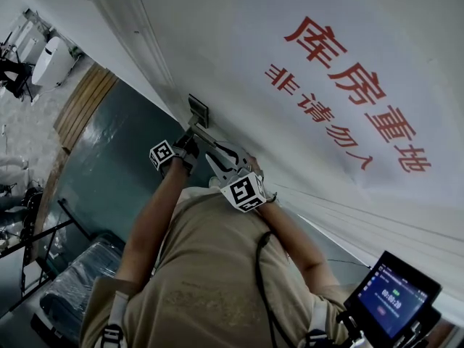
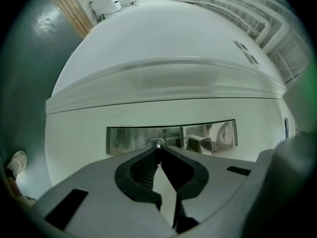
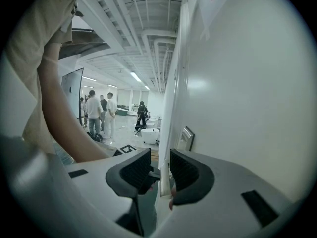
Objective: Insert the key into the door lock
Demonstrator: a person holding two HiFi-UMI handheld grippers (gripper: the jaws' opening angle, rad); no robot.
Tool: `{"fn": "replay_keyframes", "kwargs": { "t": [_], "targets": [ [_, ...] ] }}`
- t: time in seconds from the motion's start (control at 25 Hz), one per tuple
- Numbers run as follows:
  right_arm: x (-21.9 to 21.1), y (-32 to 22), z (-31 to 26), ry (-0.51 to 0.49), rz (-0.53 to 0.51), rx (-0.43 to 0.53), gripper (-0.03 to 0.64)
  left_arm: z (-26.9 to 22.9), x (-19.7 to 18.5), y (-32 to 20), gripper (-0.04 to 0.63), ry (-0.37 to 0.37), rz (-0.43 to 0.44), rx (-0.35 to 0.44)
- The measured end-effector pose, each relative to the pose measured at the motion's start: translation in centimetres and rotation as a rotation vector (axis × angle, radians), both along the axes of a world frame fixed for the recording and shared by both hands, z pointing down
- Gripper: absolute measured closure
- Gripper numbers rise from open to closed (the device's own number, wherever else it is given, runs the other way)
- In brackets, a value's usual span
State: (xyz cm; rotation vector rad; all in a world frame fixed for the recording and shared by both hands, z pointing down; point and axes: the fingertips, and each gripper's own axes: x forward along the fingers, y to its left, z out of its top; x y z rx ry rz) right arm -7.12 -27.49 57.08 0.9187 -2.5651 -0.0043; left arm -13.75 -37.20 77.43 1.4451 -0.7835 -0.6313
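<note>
In the left gripper view a steel lock plate (image 2: 124, 139) is set in the white door (image 2: 163, 43), with an oval keyhole (image 2: 157, 142) at its middle. My left gripper (image 2: 158, 151) is shut on the key (image 2: 158, 145); only the key's small metal tip shows, right at the keyhole. How deep it sits is hidden by the jaws. In the head view the left gripper (image 1: 190, 138) points at the lock plate (image 1: 197, 111), and my right gripper (image 1: 217, 164) hangs just beside and behind it. The right gripper (image 3: 161, 165) is open, holding nothing, alongside the door.
The door carries a large white sign with red characters (image 1: 355, 93). Its handle shows on the plate's right part (image 2: 200, 144). Several people (image 3: 101, 114) stand far off down the hall. A small screen (image 1: 395, 296) sits at lower right, and wooden boards (image 1: 83, 104) lie on the floor.
</note>
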Motion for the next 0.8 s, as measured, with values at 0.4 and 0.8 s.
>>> {"fn": "replay_keyframes", "kwargs": {
  "t": [0.4,0.8],
  "targets": [
    [0.22,-0.19,0.11,-0.001,0.0,-0.001,0.486,0.17,0.33,-0.39,0.563,0.002,-0.002,0.003],
    [0.63,-0.49,0.18,-0.001,0.006,0.0,0.486,0.2,0.74,-0.96,0.561,0.008,-0.004,0.0]
  ]
}}
